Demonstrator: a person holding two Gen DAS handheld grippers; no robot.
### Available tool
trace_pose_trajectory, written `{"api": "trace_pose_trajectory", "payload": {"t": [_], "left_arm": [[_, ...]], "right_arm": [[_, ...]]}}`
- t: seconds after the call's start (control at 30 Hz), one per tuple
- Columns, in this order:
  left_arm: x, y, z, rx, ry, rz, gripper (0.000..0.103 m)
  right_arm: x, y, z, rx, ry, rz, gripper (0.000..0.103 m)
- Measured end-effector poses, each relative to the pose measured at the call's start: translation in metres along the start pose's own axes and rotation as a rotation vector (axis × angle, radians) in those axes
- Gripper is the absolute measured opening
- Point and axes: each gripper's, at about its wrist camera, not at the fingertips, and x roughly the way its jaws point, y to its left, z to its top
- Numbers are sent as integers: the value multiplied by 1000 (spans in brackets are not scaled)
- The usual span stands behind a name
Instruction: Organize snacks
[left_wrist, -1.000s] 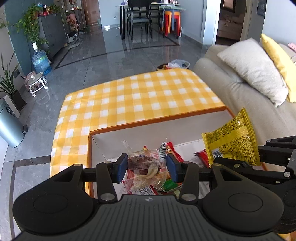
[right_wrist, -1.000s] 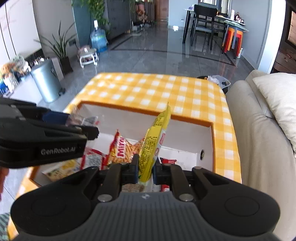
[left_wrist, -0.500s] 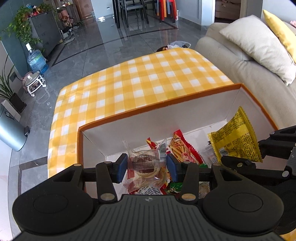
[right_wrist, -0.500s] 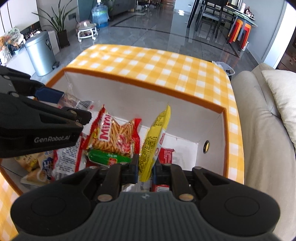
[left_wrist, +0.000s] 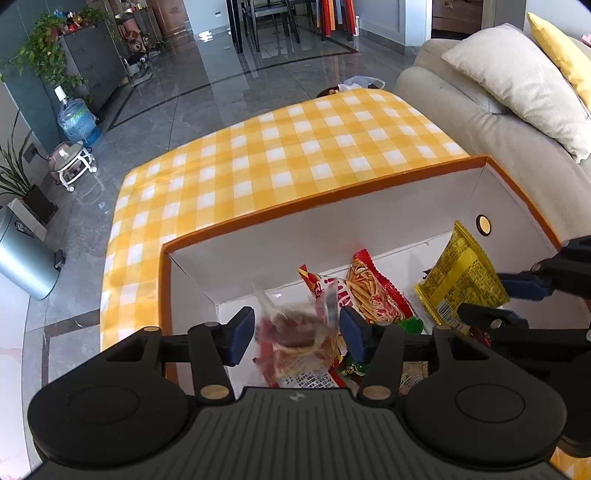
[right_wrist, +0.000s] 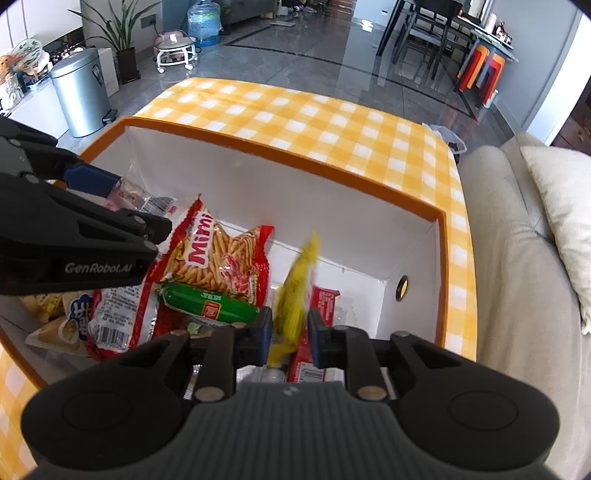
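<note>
One orange-rimmed box (right_wrist: 280, 151) on yellow checked tablecloth (left_wrist: 295, 155), grey tiled floor (left_wrist: 207, 92), beige sofa (left_wrist: 480, 122)

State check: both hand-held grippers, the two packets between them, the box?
Left hand-held gripper: open.
Clear snack packet: blurred, loose between the fingers, over the box.
Right hand-held gripper: open.
Yellow packet: blurred, upright, loose.
Box: open-topped, holding snacks.

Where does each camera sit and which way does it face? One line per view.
Left wrist: on the left tongs, looking down into the box; own open tongs in front, right tongs at right.
Right wrist: on the right tongs, looking into the box; left tongs at left.
Shared: box, yellow packet, checked cloth, sofa.
</note>
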Motion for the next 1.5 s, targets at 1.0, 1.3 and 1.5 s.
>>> {"api": "trace_pose_trajectory", "payload": {"t": [1.0,1.3,1.5], "left_arm": [[-184,9,-53,-78,-473,57,76],[-227,-3,-94,-137,-574,121,96],[-229,-16,-119,-167,-581,213,98]], "right_arm": [[-213,10,-47,144,-461,-65,86],[-260,27,-96,152,-526,-99,97],[-272,33,-135,229,-517,-92,97]]}}
